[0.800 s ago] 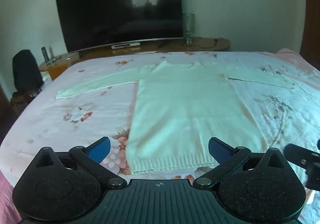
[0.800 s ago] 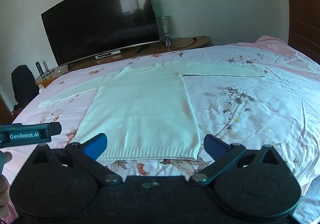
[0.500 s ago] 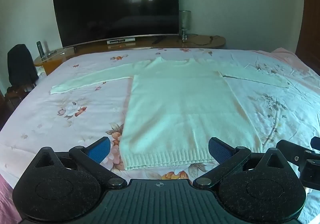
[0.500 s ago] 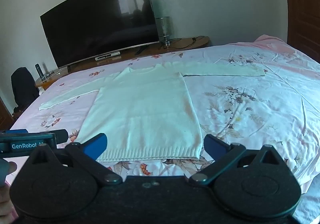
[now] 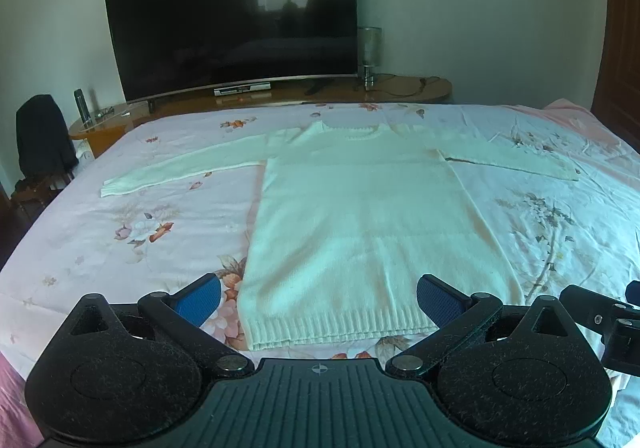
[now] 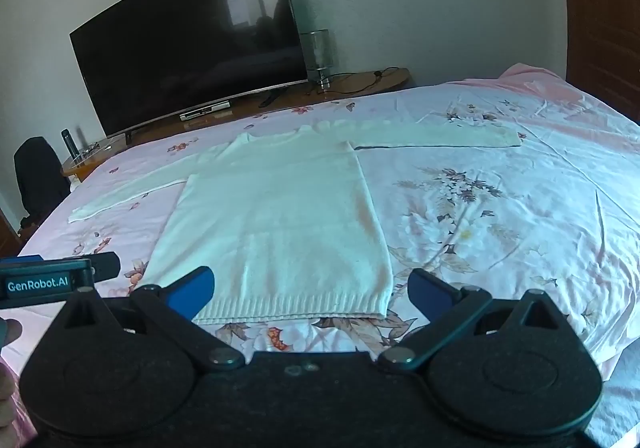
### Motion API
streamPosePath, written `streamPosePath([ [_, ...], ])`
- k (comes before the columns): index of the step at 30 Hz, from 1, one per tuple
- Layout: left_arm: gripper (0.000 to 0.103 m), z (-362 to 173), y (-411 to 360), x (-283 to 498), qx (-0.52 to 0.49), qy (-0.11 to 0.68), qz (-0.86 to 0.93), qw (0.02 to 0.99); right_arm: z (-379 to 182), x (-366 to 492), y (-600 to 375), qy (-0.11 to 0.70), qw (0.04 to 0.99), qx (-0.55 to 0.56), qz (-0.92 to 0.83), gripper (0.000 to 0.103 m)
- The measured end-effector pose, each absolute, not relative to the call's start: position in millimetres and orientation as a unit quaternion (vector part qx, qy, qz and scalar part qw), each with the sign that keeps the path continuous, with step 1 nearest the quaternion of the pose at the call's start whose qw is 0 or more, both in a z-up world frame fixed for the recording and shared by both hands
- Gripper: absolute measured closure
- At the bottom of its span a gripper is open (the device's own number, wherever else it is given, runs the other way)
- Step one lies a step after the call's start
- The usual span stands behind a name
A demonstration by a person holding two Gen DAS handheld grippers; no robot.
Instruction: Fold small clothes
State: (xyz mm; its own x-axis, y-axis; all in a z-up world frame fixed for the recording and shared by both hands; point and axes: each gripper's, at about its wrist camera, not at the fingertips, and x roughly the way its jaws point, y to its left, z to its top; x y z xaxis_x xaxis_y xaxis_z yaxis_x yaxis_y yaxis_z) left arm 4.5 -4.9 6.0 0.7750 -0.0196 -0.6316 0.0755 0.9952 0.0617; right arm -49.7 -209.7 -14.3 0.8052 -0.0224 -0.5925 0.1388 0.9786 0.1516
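Sweater (image 5: 360, 224) flat, hem nearest.

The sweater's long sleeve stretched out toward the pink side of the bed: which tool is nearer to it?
Right. The right tool sits by the sweater's hem corner on that sleeve's side; the left tool sits toward the hem's opposite corner, farther away. Both are open, holding nothing.
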Motion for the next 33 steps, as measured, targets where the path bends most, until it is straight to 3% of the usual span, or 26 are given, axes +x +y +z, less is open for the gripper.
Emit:
streamPosePath([
  [33,0.000,-0.6,-12.2,10.2,0.038,0.345,-0.022,0.938,-17.0,-43.7,-210.8,0.315,0.944,0.088,-0.037,0.000],
])
